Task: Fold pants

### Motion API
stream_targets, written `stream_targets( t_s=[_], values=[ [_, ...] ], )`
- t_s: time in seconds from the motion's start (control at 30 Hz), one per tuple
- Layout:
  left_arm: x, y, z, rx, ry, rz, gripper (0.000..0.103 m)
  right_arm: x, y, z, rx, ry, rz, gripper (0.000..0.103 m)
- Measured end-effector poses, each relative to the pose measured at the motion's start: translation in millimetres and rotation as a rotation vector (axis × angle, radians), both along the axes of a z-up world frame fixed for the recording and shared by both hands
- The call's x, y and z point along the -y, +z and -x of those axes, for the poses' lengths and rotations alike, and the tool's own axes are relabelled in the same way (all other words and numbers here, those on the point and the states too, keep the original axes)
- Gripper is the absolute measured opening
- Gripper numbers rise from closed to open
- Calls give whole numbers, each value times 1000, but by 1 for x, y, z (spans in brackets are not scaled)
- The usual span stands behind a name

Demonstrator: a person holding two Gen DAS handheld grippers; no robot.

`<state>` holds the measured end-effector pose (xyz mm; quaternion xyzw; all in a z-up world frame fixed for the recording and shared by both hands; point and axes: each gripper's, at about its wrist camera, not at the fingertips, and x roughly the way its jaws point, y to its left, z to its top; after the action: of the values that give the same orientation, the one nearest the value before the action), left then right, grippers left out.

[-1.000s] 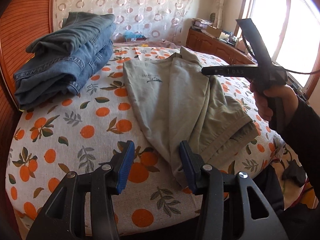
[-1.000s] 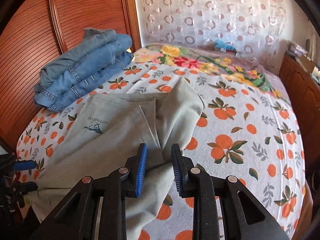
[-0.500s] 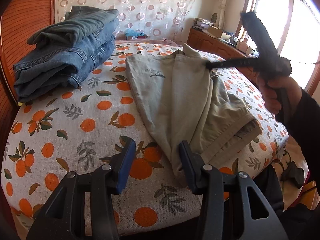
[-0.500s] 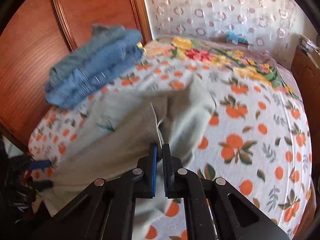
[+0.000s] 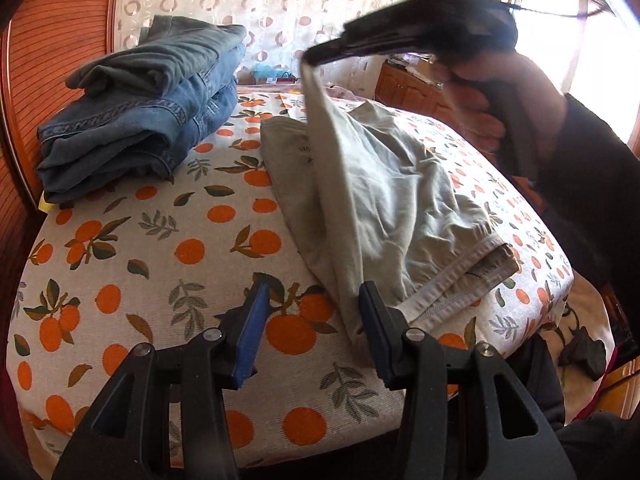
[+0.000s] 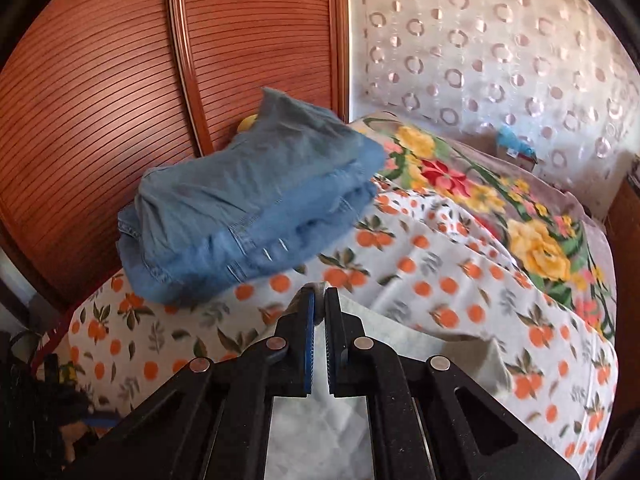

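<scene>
The khaki pants (image 5: 384, 200) are spread on the bed (image 5: 132, 264), one edge pinched and lifted by the right tongs (image 6: 319, 306), which appear blurred from the left wrist. The left tongs (image 5: 310, 328) are held spread, just beside the waistband. Folded jeans (image 5: 144, 108) are stacked beyond them, to their left.

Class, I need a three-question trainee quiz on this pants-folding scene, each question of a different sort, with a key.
1. True or false: the left hand-held gripper is shut on cloth.
2. Which hand-held gripper lifts the beige pants? A) left B) right
3. Fill in: the folded jeans lie on the ____.

Key: 1 false, its jaws stand open; 2 B; 3 bed.
</scene>
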<state>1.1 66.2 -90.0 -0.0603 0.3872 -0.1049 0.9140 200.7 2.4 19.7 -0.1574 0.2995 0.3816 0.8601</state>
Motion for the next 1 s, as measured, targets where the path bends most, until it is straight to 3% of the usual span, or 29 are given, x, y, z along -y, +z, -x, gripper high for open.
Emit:
stream_targets(
  t_s=[0.17, 0.3, 0.5, 0.63, 1.0],
  values=[
    [-4, -2, 2, -5, 6, 10, 48, -28, -24, -11, -35, 12, 33, 5],
    [-5, 2, 4, 5, 10, 9, 48, -13, -28, -9, -48, -1, 19, 12],
    [4, 15, 6, 37, -8, -13, 48, 44, -30, 23, -32, -77, -31, 17],
    [10, 25, 7, 68, -16, -17, 48, 89, -42, 64, 9, -110, -3, 17],
    [52, 25, -5, 51, -116, -32, 48, 167, -85, 148, -58, -222, -18, 17]
  ],
)
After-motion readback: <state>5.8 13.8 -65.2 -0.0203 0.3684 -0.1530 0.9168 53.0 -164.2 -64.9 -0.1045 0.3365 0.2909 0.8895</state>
